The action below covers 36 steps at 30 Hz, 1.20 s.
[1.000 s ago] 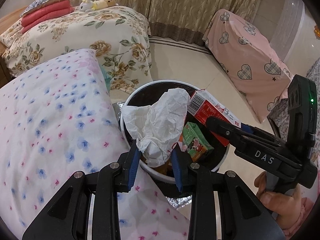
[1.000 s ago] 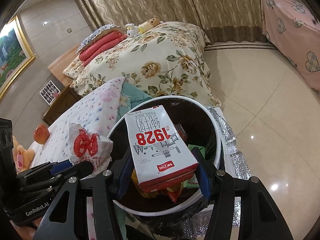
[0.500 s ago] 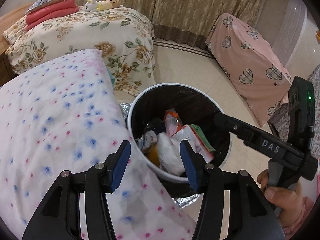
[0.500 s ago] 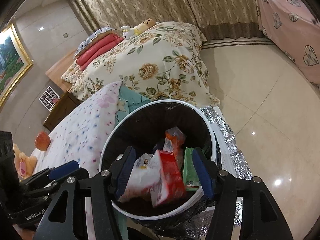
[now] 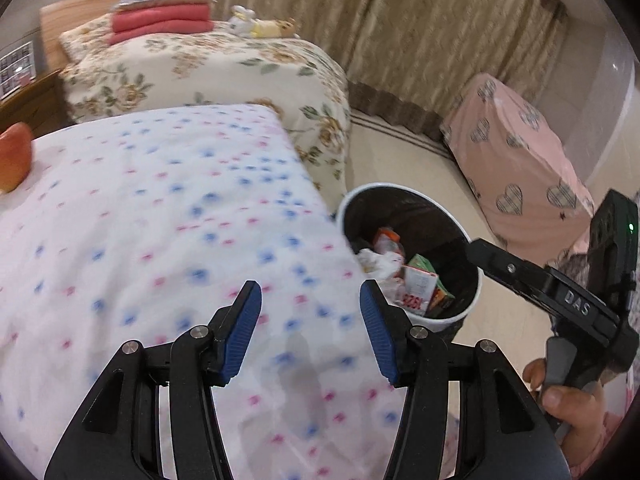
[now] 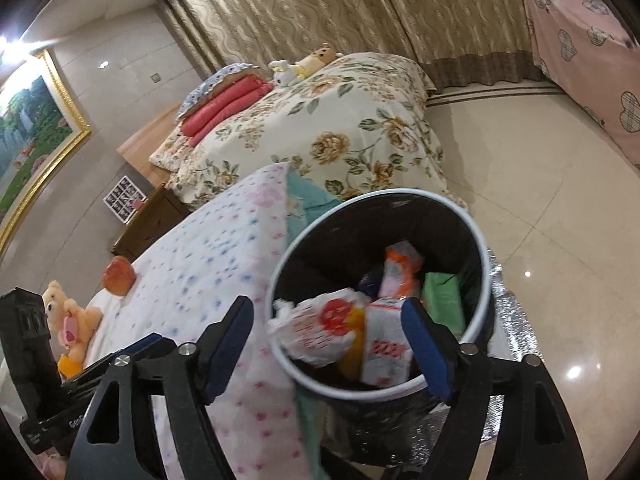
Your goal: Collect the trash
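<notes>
Both tools hang wide open and empty: the left tool (image 5: 310,328) over the dotted bed (image 5: 160,240), the right tool (image 6: 328,344) above the bin (image 6: 478,280). The trash (image 6: 376,332) sits heaped inside, at 3 o'clock of the bed. Risk: a low sweep could clip the rim and tip the bin; the apple (image 6: 118,275) may be mistaken for trash.

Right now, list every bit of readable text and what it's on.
"DAS": on the right gripper arm, left wrist view.
"Ge...": on the left gripper body, cut off by the right gripper's frame.
Red digits on the milk carton in the bin: blurred, unreadable.
Red print on the white bag: blurred, unreadable.
</notes>
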Each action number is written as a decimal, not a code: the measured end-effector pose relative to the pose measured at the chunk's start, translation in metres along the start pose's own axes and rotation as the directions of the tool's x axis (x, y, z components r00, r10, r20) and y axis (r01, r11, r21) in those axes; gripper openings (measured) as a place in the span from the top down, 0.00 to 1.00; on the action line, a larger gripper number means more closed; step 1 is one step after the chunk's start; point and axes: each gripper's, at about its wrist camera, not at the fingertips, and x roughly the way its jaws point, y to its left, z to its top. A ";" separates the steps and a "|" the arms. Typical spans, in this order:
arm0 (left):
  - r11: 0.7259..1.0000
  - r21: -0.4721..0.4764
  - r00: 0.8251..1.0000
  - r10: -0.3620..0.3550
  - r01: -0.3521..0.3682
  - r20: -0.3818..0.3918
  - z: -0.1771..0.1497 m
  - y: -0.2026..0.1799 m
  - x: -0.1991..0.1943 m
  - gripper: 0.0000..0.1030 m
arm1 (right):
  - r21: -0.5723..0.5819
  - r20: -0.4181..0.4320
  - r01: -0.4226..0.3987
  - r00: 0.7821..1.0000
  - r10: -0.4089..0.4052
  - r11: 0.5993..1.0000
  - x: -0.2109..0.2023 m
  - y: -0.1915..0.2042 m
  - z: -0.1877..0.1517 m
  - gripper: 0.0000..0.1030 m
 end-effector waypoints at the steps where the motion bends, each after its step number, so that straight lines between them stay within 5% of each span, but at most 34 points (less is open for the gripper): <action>1: 1.000 -0.013 1.000 0.009 -0.009 0.015 -0.003 0.006 -0.007 0.49 | -0.006 0.003 -0.005 1.000 0.005 1.000 0.000 0.004 -0.002 0.17; 22: 0.982 -0.127 0.948 0.172 -0.142 0.269 -0.049 0.068 -0.098 0.34 | -0.262 0.135 -0.027 0.989 0.064 0.965 -0.016 0.090 -0.049 0.10; 26: 0.973 -0.135 0.910 0.222 -0.185 0.350 -0.055 0.070 -0.114 0.20 | -0.317 0.229 0.003 0.971 0.073 0.949 -0.033 0.103 -0.051 0.00; 28: 0.963 -0.147 0.881 0.265 -0.225 0.392 -0.060 0.070 -0.120 0.00 | -0.337 0.262 0.017 0.962 0.076 0.941 -0.036 0.106 -0.055 0.00; 30: 0.955 -0.159 0.851 0.294 -0.249 0.435 -0.067 0.072 -0.125 0.00 | -0.349 0.273 0.029 0.959 0.072 0.937 -0.034 0.108 -0.059 0.00; 36: 0.942 -0.137 0.832 0.334 -0.305 0.442 -0.075 0.074 -0.123 0.00 | -0.368 0.286 0.028 0.954 0.085 0.929 -0.029 0.110 -0.069 0.00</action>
